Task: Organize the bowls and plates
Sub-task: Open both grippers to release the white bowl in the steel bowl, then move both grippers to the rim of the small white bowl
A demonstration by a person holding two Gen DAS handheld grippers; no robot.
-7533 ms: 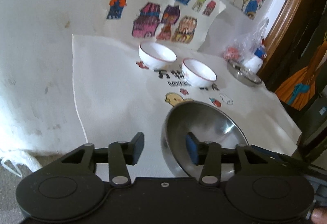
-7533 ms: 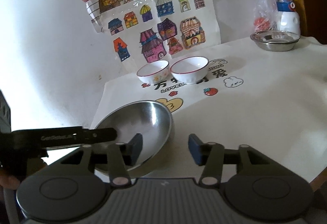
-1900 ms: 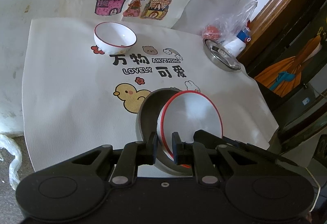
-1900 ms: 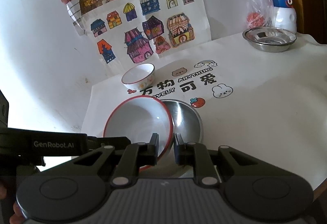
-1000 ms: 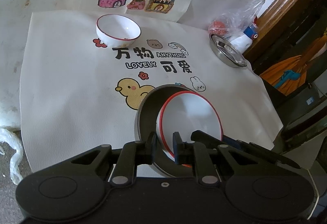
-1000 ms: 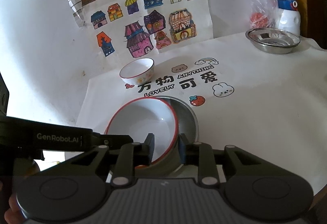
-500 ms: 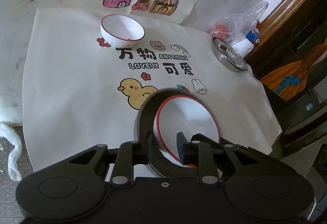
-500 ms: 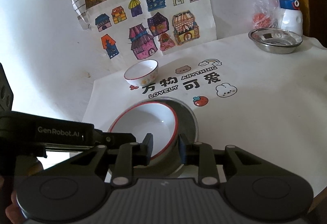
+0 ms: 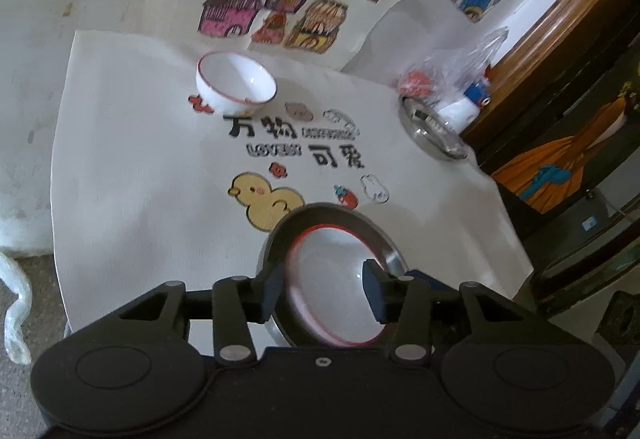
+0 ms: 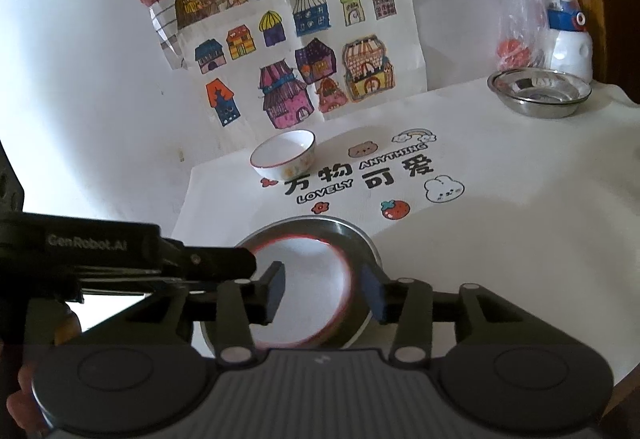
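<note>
Two grippers hover over the nested pair near the cloth's front edge: the left gripper (image 9: pixel 323 291) and the right gripper (image 10: pixel 324 291) both have their jaws spread, grasping nothing. Below them the red-rimmed bowl (image 9: pixel 332 287) sits inside the steel bowl (image 9: pixel 376 235) on the printed cloth (image 9: pixel 140 167). A second red-rimmed bowl (image 10: pixel 285 155) stands well apart near the house drawings (image 10: pixel 304 67), and a small steel dish (image 10: pixel 540 93) rests at the far right corner
</note>
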